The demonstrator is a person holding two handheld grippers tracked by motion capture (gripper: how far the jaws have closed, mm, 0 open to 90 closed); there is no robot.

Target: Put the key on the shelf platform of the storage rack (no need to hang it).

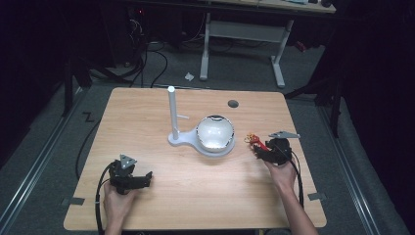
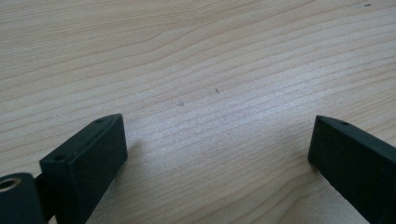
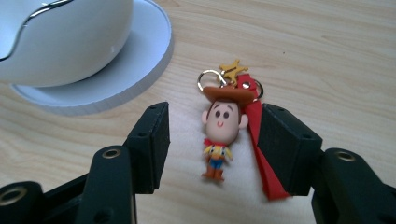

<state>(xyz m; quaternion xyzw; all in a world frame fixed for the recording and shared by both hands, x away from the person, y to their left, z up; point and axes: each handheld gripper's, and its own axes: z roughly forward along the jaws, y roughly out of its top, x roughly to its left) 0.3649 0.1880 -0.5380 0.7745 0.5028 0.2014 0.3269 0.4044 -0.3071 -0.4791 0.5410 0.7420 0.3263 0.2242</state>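
Progress looks early to us: from the high view, the keychain (image 1: 254, 140) lies flat on the wooden table (image 1: 195, 196), just right of the white stand (image 1: 172, 115) whose round base carries a shiny bowl (image 1: 215, 131). We judge the work in hand to be picking that keychain up, perhaps to hang it on the small peg of the stand's post, and none of that is done yet. Our right gripper (image 1: 266, 149) sits right at the keychain, while our left gripper (image 1: 144, 177) rests well apart near the front left of the table, with nothing near it.

Left gripper view next: we see its two black jaws spread wide over bare wood, holding and touching nothing.

Right gripper view last: our right gripper (image 3: 212, 140) has its jaws open to a middling gap, and the cowboy figure (image 3: 222, 135) of the keychain lies between them, face up. The left jaw stands clear of the figure. The right jaw lies against the red strap (image 3: 259, 144), which runs along and partly under it; we cannot tell whether it presses on the strap. The metal ring (image 3: 208, 77) and gold star charm (image 3: 233, 70) lie beyond the jaw tips, toward the bowl's base. We judge that closing, lifting and placing all remain.
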